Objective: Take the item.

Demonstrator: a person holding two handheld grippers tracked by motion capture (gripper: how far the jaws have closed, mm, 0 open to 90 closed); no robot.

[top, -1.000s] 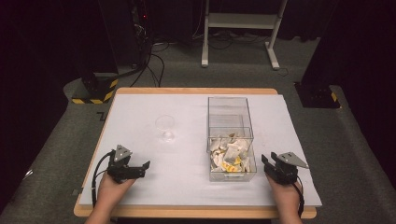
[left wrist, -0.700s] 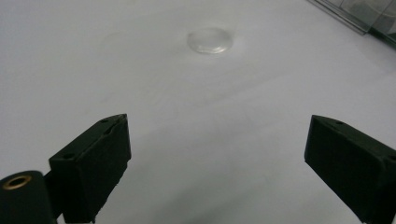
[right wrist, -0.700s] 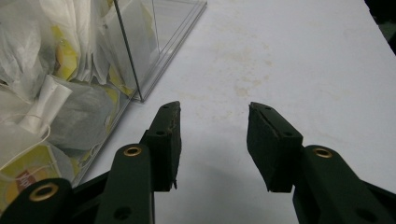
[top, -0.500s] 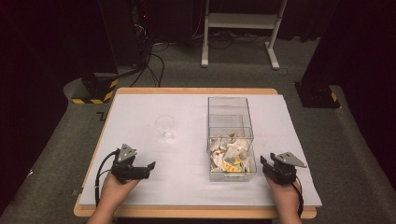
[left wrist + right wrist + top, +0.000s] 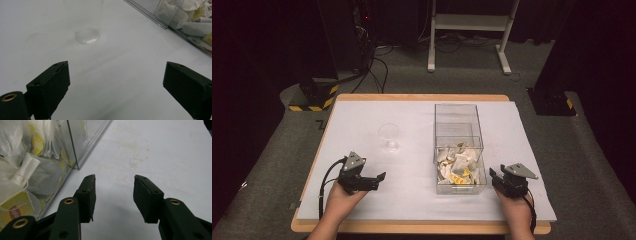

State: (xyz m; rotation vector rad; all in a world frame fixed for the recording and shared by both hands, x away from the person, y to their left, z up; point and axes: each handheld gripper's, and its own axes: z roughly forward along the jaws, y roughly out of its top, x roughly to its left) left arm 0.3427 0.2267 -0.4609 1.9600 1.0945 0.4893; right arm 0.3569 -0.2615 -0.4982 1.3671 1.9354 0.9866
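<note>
We record a white-covered table (image 5: 362, 125) bearing 2 items. The larger is a clear plastic box (image 5: 458, 145), right of centre, its near half filled with tea bags (image 5: 457, 165) in white and yellow wrappers. The smaller is a clear plastic cup (image 5: 388, 137), upright, left of the box and well apart from it.

The left gripper (image 5: 379, 177) sits at the near left of the table in the person's left hand (image 5: 339, 200), jaws pointing right and slightly toward the far side. In the left gripper view its 2 jaws stand wide apart with bare table between them; we see them released, grasping nothing. The cup (image 5: 86, 35) lies beyond the fingertips, on the far side and a little left of the gap, not touching either jaw. A corner of the box (image 5: 160, 17) shows at far right.

The right gripper (image 5: 493, 176) rests at the near right, just beside the box's near right corner. In the right gripper view (image 5: 113, 182) its jaws are partly apart and have just been opening a little; nothing lies between them. The box wall (image 5: 75, 147) stands just left of the left jaw, tea bags (image 5: 22, 170) behind it, no contact visible.
</note>
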